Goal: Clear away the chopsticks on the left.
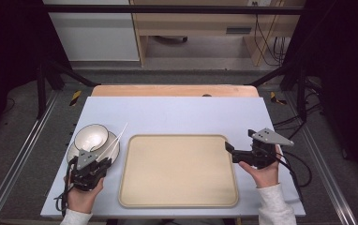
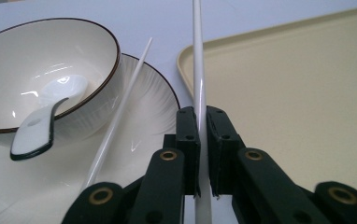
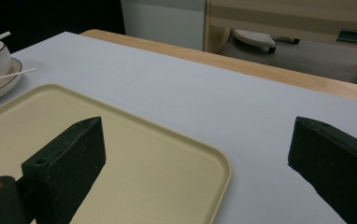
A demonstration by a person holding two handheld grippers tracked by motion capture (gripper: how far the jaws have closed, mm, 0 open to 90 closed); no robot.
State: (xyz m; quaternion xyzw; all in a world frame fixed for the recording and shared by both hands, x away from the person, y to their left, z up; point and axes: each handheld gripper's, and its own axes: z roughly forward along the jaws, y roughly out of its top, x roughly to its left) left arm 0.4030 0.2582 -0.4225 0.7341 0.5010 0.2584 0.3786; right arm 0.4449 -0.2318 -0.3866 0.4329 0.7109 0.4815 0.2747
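The left gripper [image 2: 199,154] is closed on one white chopstick [image 2: 198,70], with its two jaws pressing the stick from both sides. In the left gripper view the stick runs straight up from the jaws, past the near corner of the beige tray [image 2: 307,93]. The second chopstick [image 2: 120,112] lies on the plate [image 2: 153,121] and leans against the bowl [image 2: 50,51], which stands on this plate. A white spoon [image 2: 46,116] rests inside the bowl. The right gripper [image 1: 233,151] is held at the right edge of the tray, with jaws wide apart and nothing between them. All stands on the pale blue table [image 1: 182,115].
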